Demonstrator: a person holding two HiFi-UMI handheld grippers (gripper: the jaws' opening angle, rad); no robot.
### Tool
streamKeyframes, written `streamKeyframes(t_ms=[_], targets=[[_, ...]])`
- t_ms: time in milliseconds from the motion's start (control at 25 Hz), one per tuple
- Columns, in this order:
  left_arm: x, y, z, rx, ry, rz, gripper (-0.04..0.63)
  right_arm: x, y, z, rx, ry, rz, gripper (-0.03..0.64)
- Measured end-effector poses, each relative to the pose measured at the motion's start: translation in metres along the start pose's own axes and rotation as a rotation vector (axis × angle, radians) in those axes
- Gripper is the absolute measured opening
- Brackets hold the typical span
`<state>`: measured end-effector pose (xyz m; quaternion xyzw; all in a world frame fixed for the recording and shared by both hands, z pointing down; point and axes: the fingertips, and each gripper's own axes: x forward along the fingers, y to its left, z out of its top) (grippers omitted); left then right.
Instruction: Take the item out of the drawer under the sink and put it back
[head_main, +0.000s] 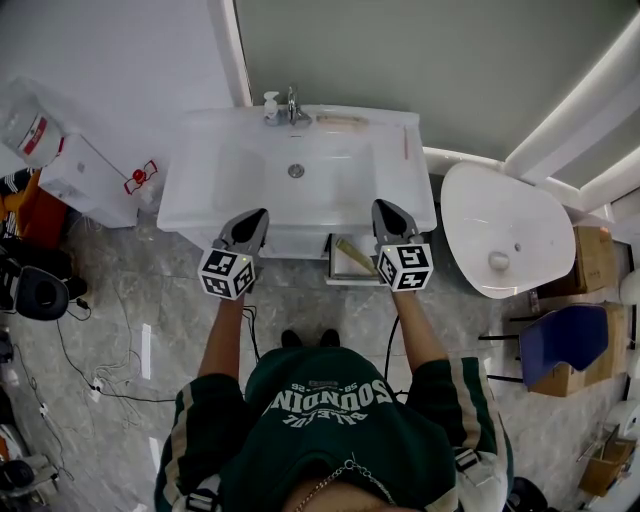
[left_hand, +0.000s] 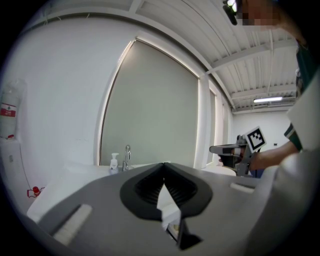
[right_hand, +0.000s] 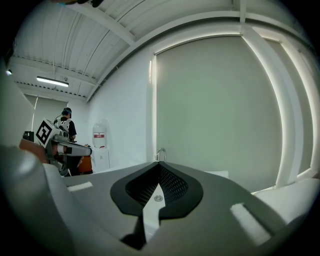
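Observation:
A white sink vanity (head_main: 200, 200) with a faucet (head_main: 292, 105) stands in front of me. Below its right half a small white drawer (head_main: 336, 272) is pulled out, and a long tan item (head_main: 356, 256) lies in it. My left gripper (head_main: 260, 214) is raised in front of the vanity's left half, shut and empty. My right gripper (head_main: 381, 205) hovers just above and to the right of the open drawer, also shut with nothing in it. In the left gripper view the fingertips (left_hand: 163, 165) meet, with the right gripper (left_hand: 222, 149) off to the side. In the right gripper view the left gripper (right_hand: 75, 148) shows.
A water dispenser (head_main: 60, 160) stands at the left wall. At the right sit a white oval basin (head_main: 505, 225), cardboard boxes (head_main: 595, 260) and a blue chair (head_main: 565, 342). Cables (head_main: 100, 375) trail over the marble floor. A person (right_hand: 66, 120) stands far off.

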<state>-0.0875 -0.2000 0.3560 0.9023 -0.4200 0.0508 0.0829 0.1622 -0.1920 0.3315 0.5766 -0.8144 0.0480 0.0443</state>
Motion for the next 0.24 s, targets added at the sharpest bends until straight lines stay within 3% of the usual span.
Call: streamKeyframes(t_ms=[240], targets=[[-0.0026,0.0016,-0.0024,-0.019,-0.003,0.001,0.049,0.0014,0.0058,-0.0010,-0.004,-0.001,0.009,0.002]])
